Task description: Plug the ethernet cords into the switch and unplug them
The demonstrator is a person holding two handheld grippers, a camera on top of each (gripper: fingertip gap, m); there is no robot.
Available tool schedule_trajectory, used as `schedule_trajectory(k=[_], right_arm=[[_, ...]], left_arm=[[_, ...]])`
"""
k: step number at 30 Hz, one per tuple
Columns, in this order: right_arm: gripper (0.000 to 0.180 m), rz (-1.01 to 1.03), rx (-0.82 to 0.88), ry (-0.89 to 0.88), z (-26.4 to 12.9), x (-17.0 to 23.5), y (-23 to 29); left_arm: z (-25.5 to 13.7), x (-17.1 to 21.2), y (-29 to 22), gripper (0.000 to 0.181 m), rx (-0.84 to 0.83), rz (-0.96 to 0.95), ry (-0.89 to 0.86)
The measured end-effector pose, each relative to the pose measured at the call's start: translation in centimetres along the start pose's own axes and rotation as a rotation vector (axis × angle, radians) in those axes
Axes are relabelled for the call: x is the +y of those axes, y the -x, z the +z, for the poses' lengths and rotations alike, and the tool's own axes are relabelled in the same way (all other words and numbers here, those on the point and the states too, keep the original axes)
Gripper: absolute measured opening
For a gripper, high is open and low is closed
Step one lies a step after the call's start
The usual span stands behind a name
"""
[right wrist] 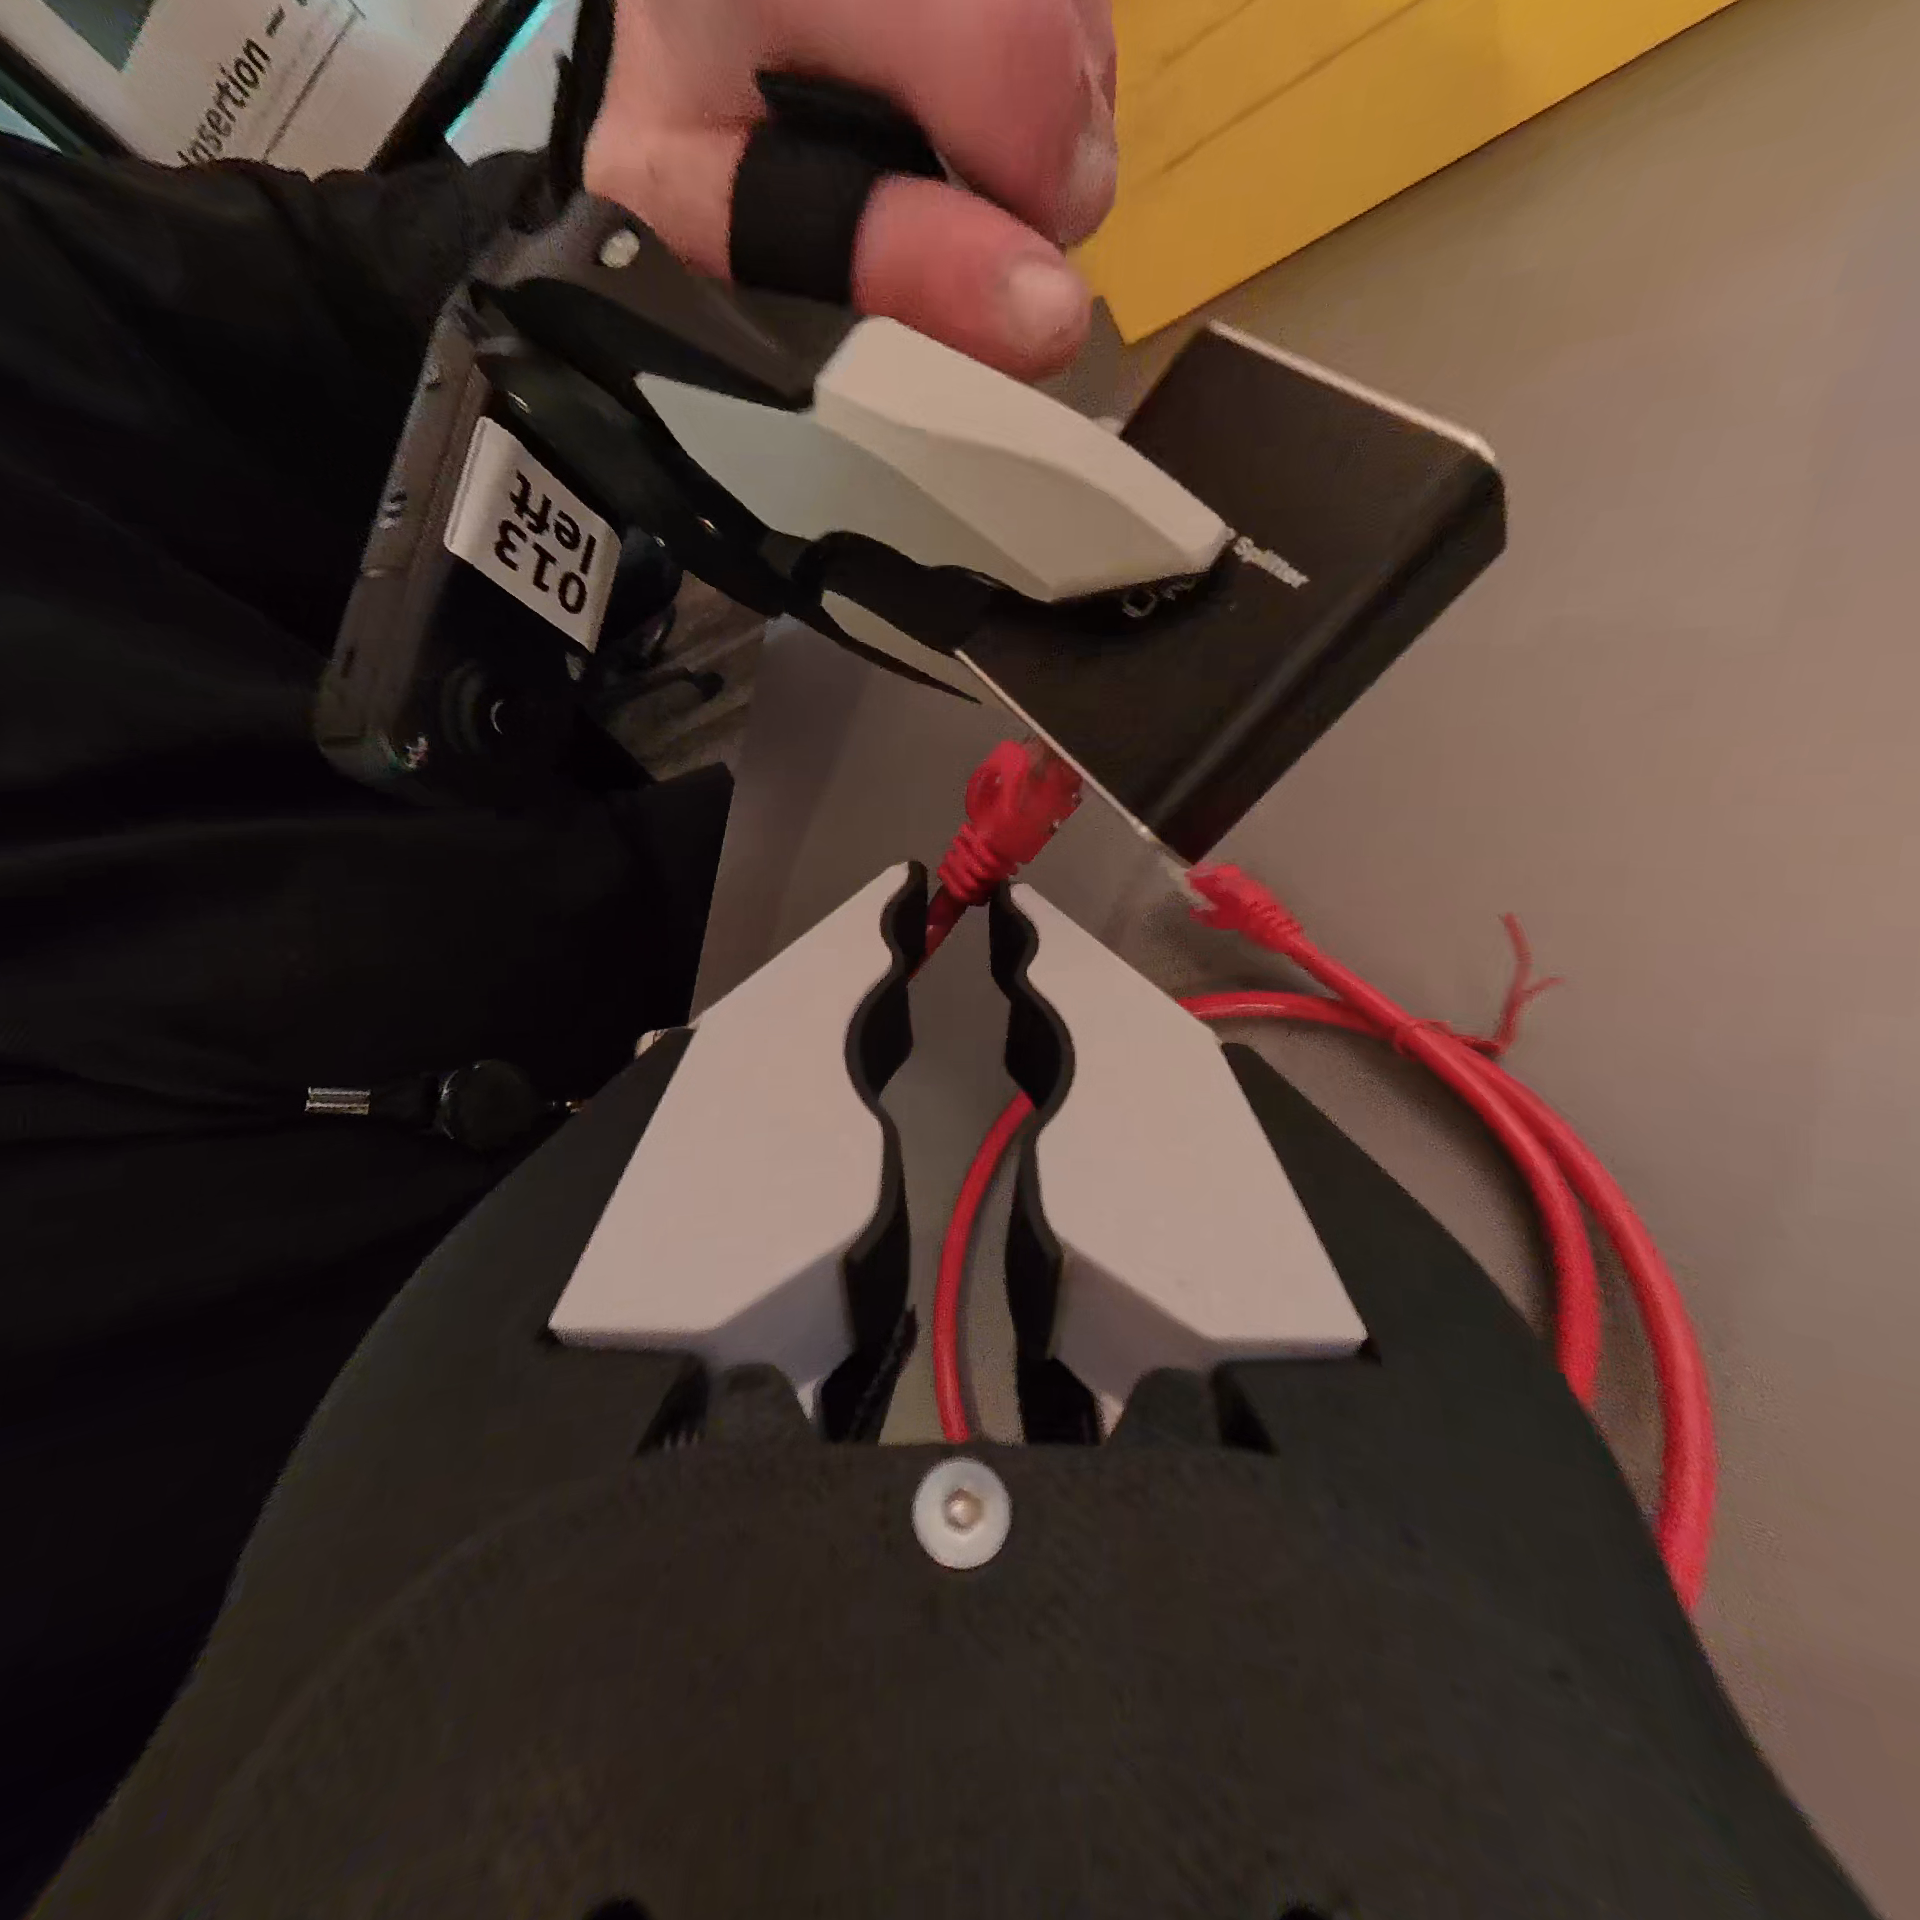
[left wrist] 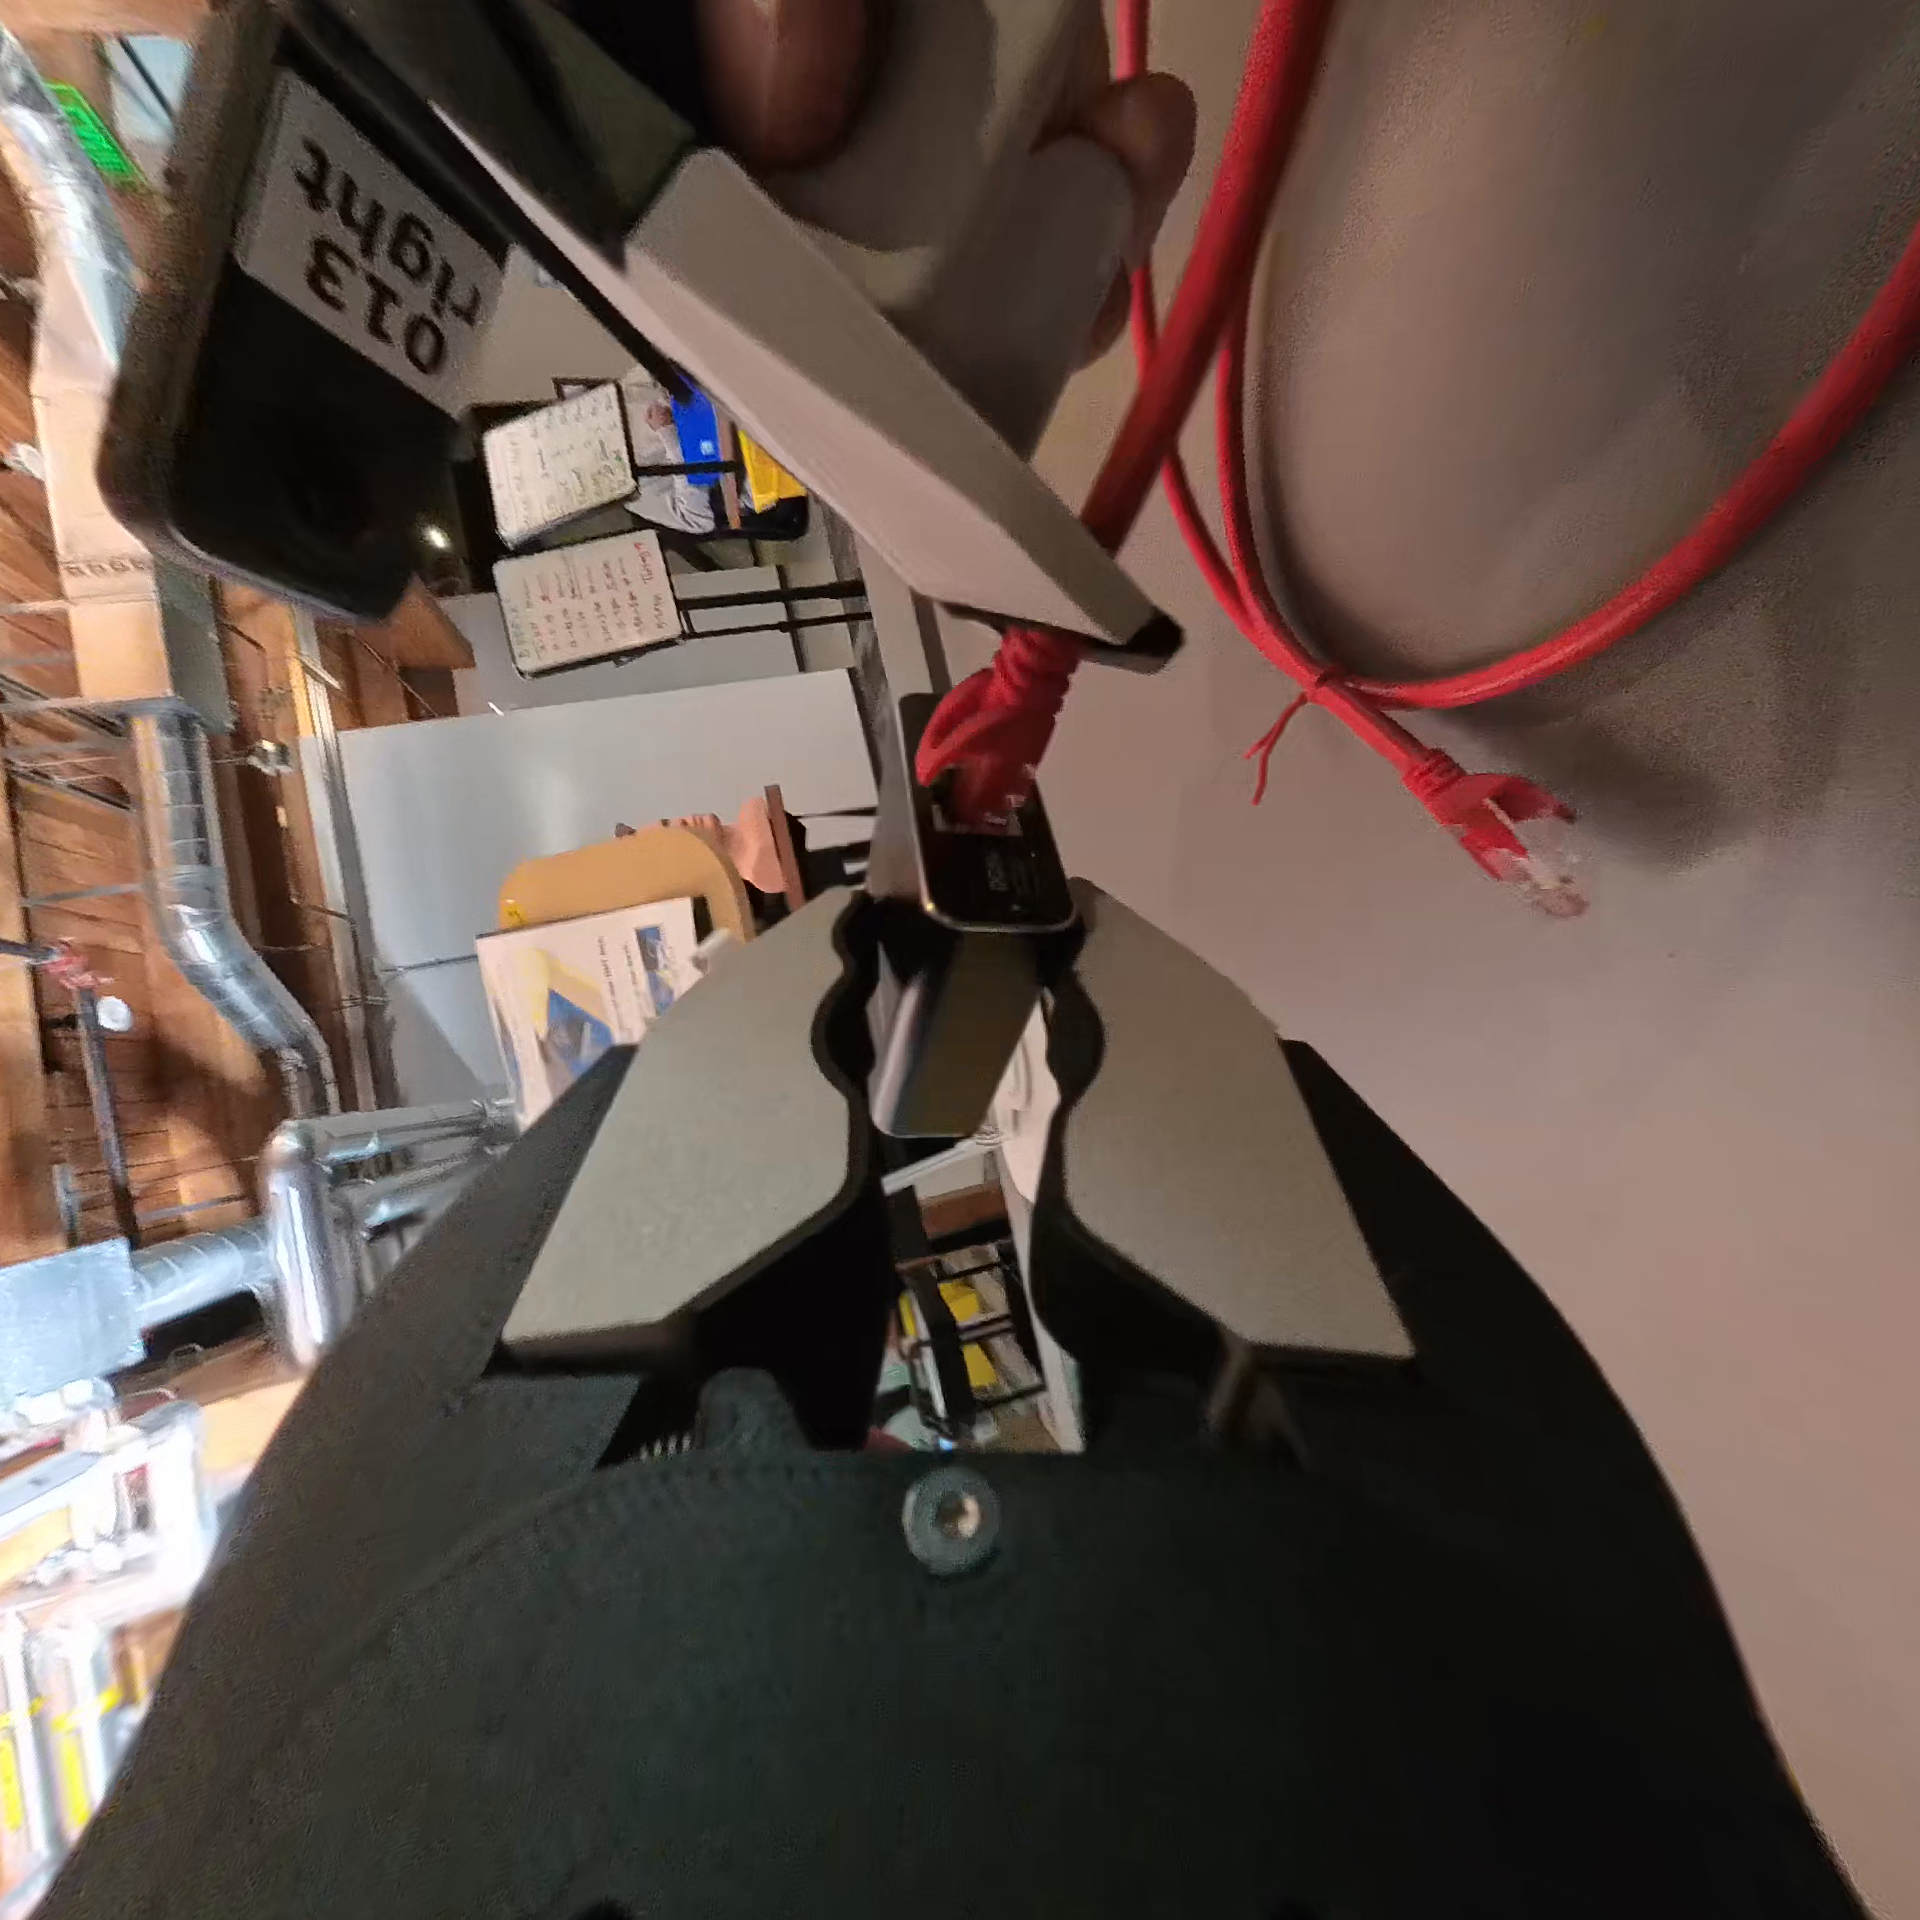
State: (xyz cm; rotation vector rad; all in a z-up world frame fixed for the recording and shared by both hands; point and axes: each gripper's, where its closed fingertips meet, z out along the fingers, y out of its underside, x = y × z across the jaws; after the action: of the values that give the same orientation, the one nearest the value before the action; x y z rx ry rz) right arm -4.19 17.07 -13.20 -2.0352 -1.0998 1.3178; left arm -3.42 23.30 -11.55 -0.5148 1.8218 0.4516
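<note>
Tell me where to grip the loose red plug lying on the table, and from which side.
Take the loose plug by its ribbed red boot, just behind the clear tip, one of the fingers on each flat side. Come in from the cable end, along its length: it lies flat on the table, apart from the switch, with its tip pointing away from the cable loop. That leaves the tip free for insertion.

Glossy black switch (right wrist: 1320,582) with metal edge; smooth red plastic-jacketed cord (right wrist: 1538,1174); matt grey tabletop (left wrist: 1558,1091).
</note>
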Motion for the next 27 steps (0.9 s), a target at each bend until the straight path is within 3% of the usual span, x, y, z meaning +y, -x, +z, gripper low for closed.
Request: schedule_trajectory(k=[3, 5, 10, 13, 17, 27], right_arm=[[0.012, -0.008, 0.078, -0.044, -0.8, -0.9, -0.9], [0.023, -0.041, 0.229, -0.062, -1.8, -1.8, -2.5], [0.027, -0.249, 0.522, 0.02, -4.0, -3.2, -3.4], [0.025, -0.292, 0.559, 0.129, -3.1, -2.0, -3.8], [0.01, -0.239, 0.511, 0.056, -1.9, -2.1, -3.8], [0.008, -0.277, 0.519, 0.087, -2.1, -1.6, -3.7]], left_arm=[[0.5, 1.1, -0.7, 0.025, 0.067, -0.086, 0.068], [0.8, 1.9, -0.8, 0.025, 0.078, -0.101, 0.118], [1.3, 2.9, -1.4, 0.025, 0.121, -0.128, 0.224], [1.4, 2.8, -1.1, 0.025, 0.123, -0.147, 0.251], [1.4, 2.4, -1.1, 0.025, 0.124, -0.125, 0.283], [1.4, 1.8, -1.4, 0.025, 0.143, -0.136, 0.265]])
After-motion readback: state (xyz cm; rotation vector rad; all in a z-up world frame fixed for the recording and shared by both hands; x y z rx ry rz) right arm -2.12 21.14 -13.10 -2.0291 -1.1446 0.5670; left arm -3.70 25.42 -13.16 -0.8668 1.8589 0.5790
